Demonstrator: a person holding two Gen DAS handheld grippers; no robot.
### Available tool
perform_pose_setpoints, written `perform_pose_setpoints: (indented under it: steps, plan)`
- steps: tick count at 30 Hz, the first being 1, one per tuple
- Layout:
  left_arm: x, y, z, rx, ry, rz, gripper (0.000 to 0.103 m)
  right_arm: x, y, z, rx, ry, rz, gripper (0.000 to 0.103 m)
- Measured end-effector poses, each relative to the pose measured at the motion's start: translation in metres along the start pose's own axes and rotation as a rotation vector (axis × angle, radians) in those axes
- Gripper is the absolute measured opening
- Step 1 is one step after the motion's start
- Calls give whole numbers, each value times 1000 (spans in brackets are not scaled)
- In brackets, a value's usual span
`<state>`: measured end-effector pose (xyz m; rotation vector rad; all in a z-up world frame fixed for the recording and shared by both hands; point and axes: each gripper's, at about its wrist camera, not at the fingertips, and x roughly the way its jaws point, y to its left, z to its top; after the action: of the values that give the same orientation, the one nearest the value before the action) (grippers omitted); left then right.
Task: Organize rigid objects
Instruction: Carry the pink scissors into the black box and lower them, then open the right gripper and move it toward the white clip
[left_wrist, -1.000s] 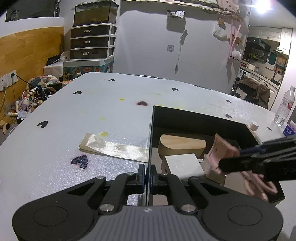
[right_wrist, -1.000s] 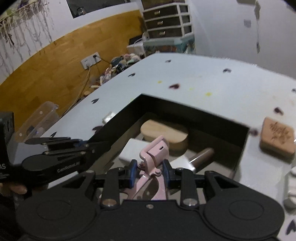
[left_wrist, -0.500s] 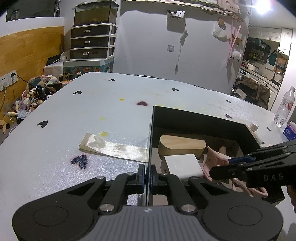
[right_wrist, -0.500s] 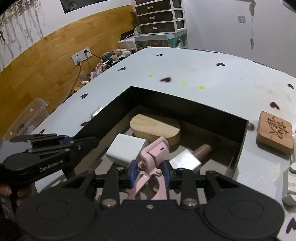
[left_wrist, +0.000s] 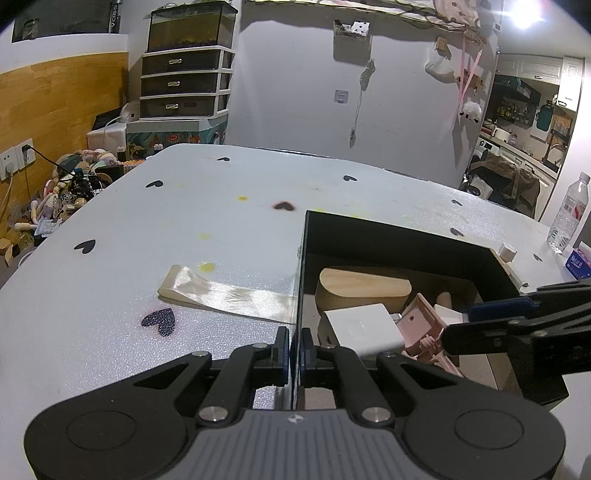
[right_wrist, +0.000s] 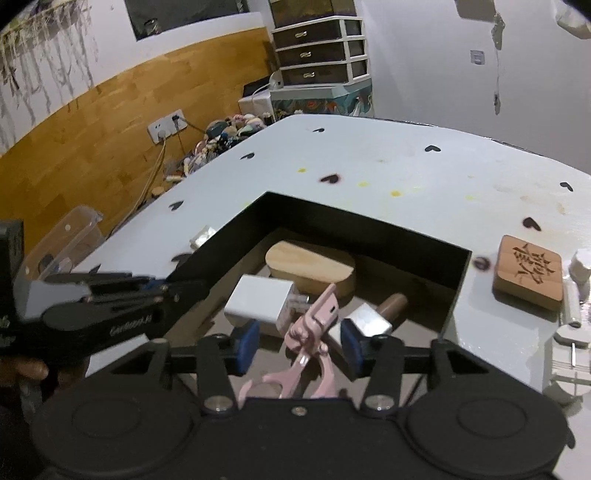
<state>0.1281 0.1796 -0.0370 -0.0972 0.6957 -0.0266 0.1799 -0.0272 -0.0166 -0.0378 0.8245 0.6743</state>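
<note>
A black open box stands on the white table. My left gripper is shut on the box's near left wall. Inside lie a wooden oval block, a white charger, a brown-handled tool and a pink eyelash curler. My right gripper is open over the box; the curler lies loose between its blue pads. It enters the left wrist view from the right.
A carved wooden coaster and white plug parts lie right of the box. A shiny strip lies left of it. A water bottle and tissue pack stand at the far right edge.
My right gripper lowered the pink curler into the box, then opened and let it go. The curler now rests among the objects. My left gripper kept its hold on the box wall.
</note>
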Motion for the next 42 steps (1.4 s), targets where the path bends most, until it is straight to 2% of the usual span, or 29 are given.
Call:
perform_pose_setpoints:
  steps: [2, 5, 9, 17, 19, 22, 23, 24, 26, 32, 34, 42]
  plan:
    - [0, 1, 0, 0, 0, 0, 5, -2, 2, -2, -11, 31, 26, 12]
    - [0, 1, 0, -1, 0, 0, 5, 6, 6, -8, -15, 94, 82, 8]
    - [0, 1, 0, -3, -2, 0, 5, 24, 5, -11, 10, 145, 85, 7]
    - [-1, 1, 0, -3, -2, 0, 5, 23, -1, -6, 37, 104, 51, 10]
    - [0, 1, 0, -5, -2, -2, 5, 16, 1, -5, 23, 77, 38, 15]
    - [0, 1, 0, -5, -3, 0, 5, 2, 2, -4, 10, 23, 21, 30]
    - [0, 2, 0, -5, -3, 0, 5, -3, 2, -4, 4, 8, 18, 39]
    - [0, 2, 0, -6, -3, -1, 5, -7, 2, -4, 0, -4, 14, 54]
    - [-1, 2, 0, -8, -2, -2, 5, -14, 4, -5, -14, -27, -3, 69]
    - [0, 2, 0, -7, -2, -1, 5, -30, 10, -11, -43, -81, -48, 95]
    - [0, 1, 0, -8, -2, -1, 5, -36, 10, -14, -43, -106, -47, 99]
    - [0, 1, 0, -7, -2, 1, 5, -49, 5, -27, -39, -200, -133, 99]
